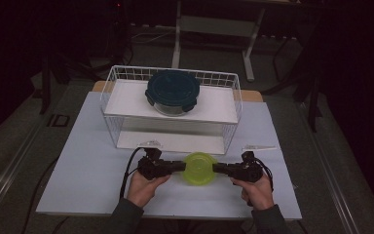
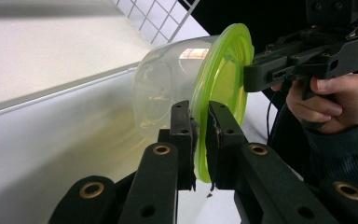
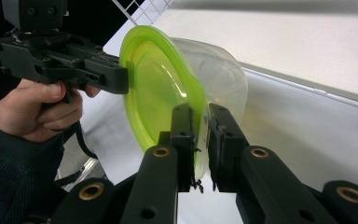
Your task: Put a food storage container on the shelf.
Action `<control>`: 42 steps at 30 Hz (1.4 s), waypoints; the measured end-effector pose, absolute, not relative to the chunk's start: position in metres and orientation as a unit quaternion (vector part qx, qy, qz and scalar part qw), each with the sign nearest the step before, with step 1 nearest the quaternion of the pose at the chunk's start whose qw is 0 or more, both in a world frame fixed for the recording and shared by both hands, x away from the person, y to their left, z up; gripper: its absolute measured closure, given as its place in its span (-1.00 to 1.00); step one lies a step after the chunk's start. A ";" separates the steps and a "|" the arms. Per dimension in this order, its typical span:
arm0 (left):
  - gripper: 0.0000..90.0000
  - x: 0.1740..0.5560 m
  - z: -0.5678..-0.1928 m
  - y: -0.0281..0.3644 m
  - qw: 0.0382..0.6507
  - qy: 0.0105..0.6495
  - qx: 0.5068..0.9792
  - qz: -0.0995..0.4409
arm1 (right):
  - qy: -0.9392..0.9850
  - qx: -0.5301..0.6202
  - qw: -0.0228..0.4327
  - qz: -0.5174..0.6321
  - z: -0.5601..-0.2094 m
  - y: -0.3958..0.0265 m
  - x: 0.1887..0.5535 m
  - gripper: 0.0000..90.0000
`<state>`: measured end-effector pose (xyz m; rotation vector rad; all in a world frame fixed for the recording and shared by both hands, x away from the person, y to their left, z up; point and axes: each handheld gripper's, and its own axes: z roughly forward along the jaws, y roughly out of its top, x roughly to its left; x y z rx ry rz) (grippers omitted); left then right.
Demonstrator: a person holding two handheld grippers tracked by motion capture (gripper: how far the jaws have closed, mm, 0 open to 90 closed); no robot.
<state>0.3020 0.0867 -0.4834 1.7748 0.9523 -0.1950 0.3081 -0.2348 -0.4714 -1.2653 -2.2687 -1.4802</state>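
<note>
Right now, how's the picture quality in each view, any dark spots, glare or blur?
High view: dim overall, the room behind the wire rack almost black, the green lid the brightest thing. Left gripper view: a small window-like glare on the clear bowl, the white shelf behind soft and blurred. Right gripper view: lid evenly lit, the tongs sharp, background out of focus.

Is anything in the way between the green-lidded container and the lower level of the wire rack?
Nothing visible. Both tongs grip the green-lidded container by its rim, just in front of the wire rack; its lower shelf looks bare.
</note>
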 end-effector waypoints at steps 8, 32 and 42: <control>0.83 0.298 -0.476 0.091 0.535 0.399 0.741 -0.076 | -0.758 -0.413 0.077 -0.498 -0.465 -0.232 0.307 0.81; 0.83 0.290 -0.454 0.103 0.546 0.400 0.732 -0.069 | -0.763 -0.387 0.072 -0.512 -0.443 -0.221 0.306 0.81; 0.84 0.288 -0.445 0.107 0.551 0.400 0.730 -0.066 | -0.765 -0.379 0.069 -0.516 -0.434 -0.219 0.307 0.81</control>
